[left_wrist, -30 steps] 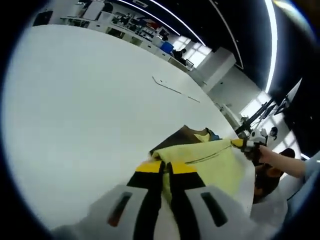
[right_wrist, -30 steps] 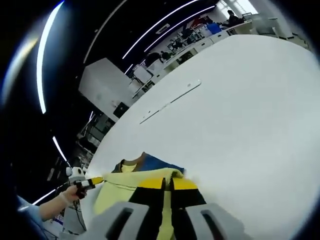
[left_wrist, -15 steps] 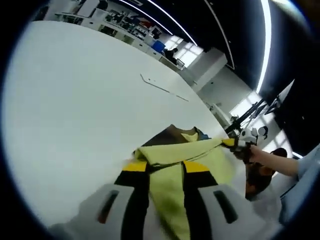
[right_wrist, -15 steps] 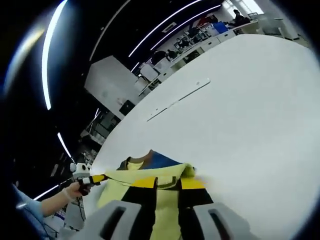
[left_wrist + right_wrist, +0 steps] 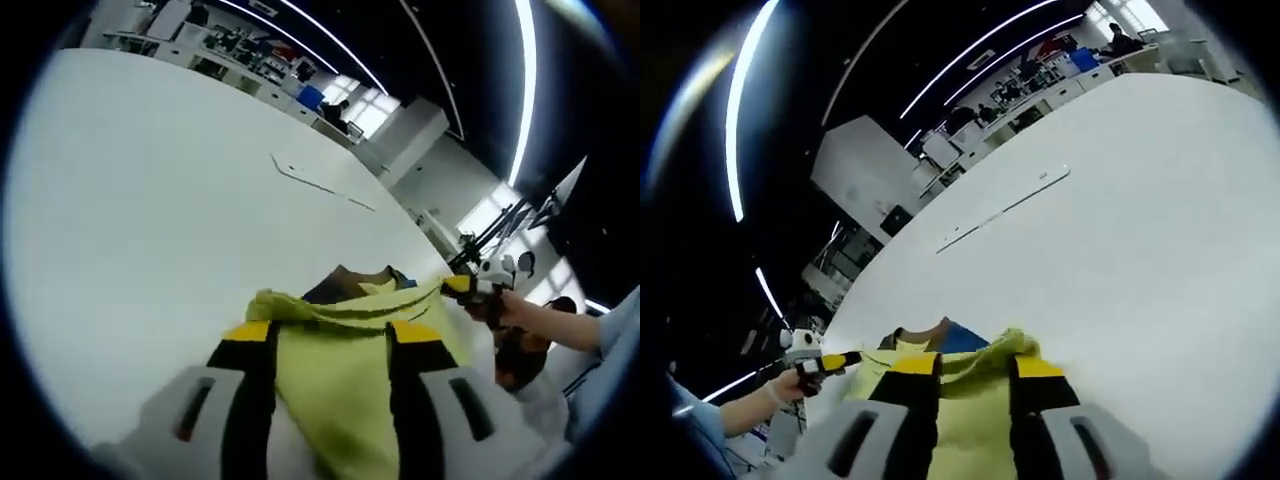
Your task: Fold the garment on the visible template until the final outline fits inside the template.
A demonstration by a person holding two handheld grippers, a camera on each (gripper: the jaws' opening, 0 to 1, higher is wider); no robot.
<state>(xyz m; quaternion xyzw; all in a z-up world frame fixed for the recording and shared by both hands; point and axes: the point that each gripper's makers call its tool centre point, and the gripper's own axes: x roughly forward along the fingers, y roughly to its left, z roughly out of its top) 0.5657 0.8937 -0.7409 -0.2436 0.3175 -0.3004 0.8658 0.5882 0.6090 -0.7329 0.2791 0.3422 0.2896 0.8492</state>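
Observation:
A yellow-green garment [image 5: 345, 390] with a brown and blue collar part [image 5: 350, 282] lies bunched on the white table [image 5: 150, 200]. My left gripper [image 5: 330, 335] is open, its jaws spread wide with a yellow fold lying loose between them. My right gripper [image 5: 975, 365] is also open over the garment [image 5: 960, 420], whose far edge [image 5: 1010, 345] humps up between the jaws. In the left gripper view the right gripper's yellow tip [image 5: 458, 285] shows at the garment's right end, held by a hand [image 5: 515, 310]. In the right gripper view the left gripper's tip [image 5: 835, 362] shows at the left.
A thin line [image 5: 320, 183] marks the table beyond the garment, and shows as a pale strip [image 5: 1005, 208] in the right gripper view. Desks and a seated person [image 5: 335, 108] stand far behind the table. A dark object [image 5: 525, 350] sits past the table's right edge.
Both grippers' jaws have spread from shut on the garment to wide apart. The yellow fold has dropped lower and bunched between them.

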